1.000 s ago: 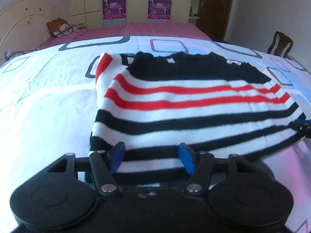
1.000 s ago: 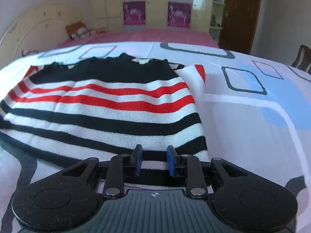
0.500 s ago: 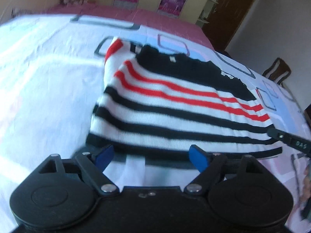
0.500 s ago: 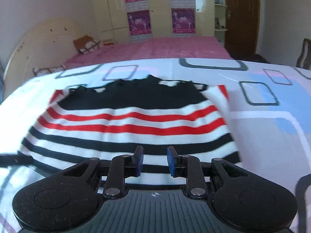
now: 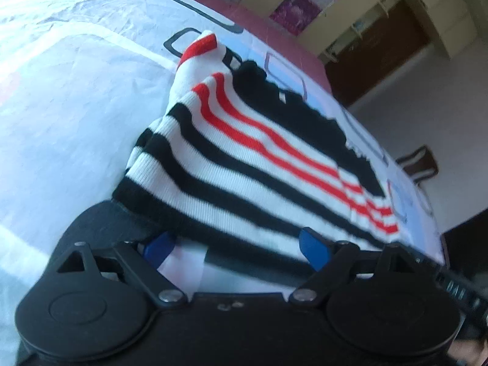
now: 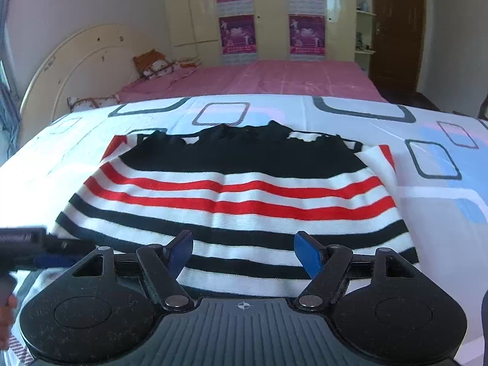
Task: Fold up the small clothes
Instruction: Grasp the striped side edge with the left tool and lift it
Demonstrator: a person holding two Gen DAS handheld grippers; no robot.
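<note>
A folded sweater (image 5: 244, 177) with black, white and red stripes lies flat on the patterned white bed sheet (image 5: 61, 91). My left gripper (image 5: 236, 248) sits low at the sweater's near left corner. Its jaws are still opening, with the black hem between the blue pads (image 5: 158, 248) but not pressed by them. In the right wrist view the sweater (image 6: 238, 195) spreads ahead. My right gripper (image 6: 244, 251) hovers over the near edge, its jaws opening with nothing clamped between them. The left gripper (image 6: 39, 244) shows at that view's left edge.
The sheet (image 6: 442, 213) continues right of the sweater. Beyond it lie a pink cover (image 6: 274, 79), pillows (image 6: 152, 64) and a curved headboard (image 6: 76, 61). Wardrobes with purple posters (image 6: 238, 33), a brown door (image 6: 396, 24) and a chair (image 5: 418, 164) stand further off.
Both grippers' jaws have spread wider and come off the sweater's near hem. The right gripper has risen and drawn back. The left has rolled, tilting its view.
</note>
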